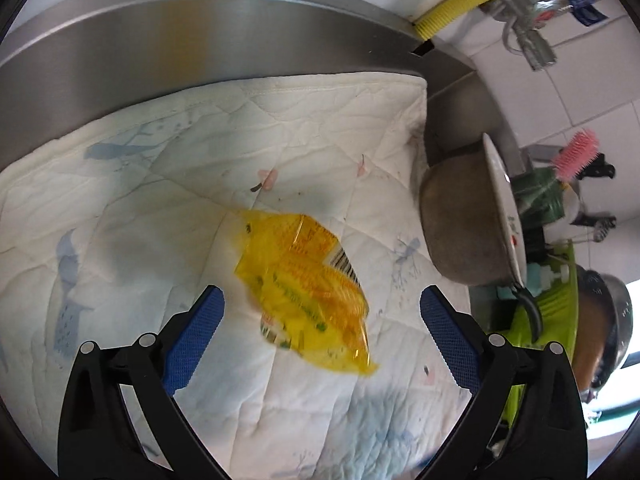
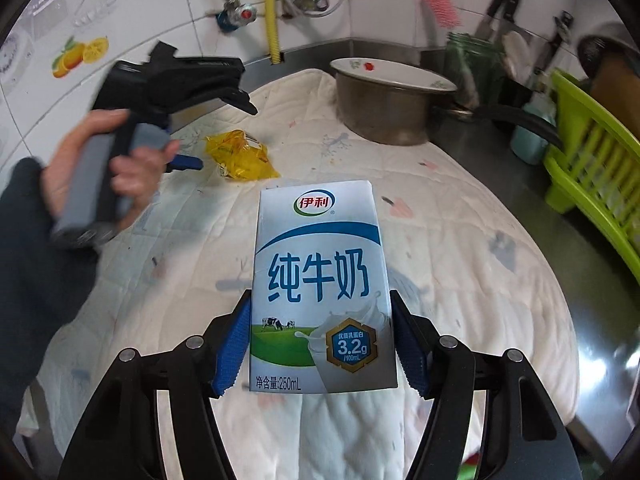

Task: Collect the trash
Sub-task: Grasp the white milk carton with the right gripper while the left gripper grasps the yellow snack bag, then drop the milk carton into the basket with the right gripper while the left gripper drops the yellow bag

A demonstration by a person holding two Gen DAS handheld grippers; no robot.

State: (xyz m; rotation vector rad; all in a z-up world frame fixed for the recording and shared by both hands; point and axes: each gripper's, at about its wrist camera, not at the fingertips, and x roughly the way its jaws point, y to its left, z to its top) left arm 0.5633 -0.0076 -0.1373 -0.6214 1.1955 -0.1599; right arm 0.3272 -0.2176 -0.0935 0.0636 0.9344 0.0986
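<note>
While R tool [image 2: 320, 344] grips carton [image 2: 318, 280], wrapper [image 1: 308, 292] lies loose.

wrapper [image 1: 304, 288]: glossy plastic; carton [image 2: 320, 292]: smooth printed paper; cloth [image 1: 168, 200]: quilted fabric

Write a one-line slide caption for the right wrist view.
Right gripper clamps a milk carton above the quilted cloth while the left gripper reaches toward the yellow wrapper.

We see two black plastic claws, the left claw [image 1: 322, 300] and the right claw [image 2: 320, 308], with blue textured pads [image 1: 192, 340] and silver round screws. The left hand [image 2: 100, 168] has bare skin, a dark sleeve and a grey handle.
</note>
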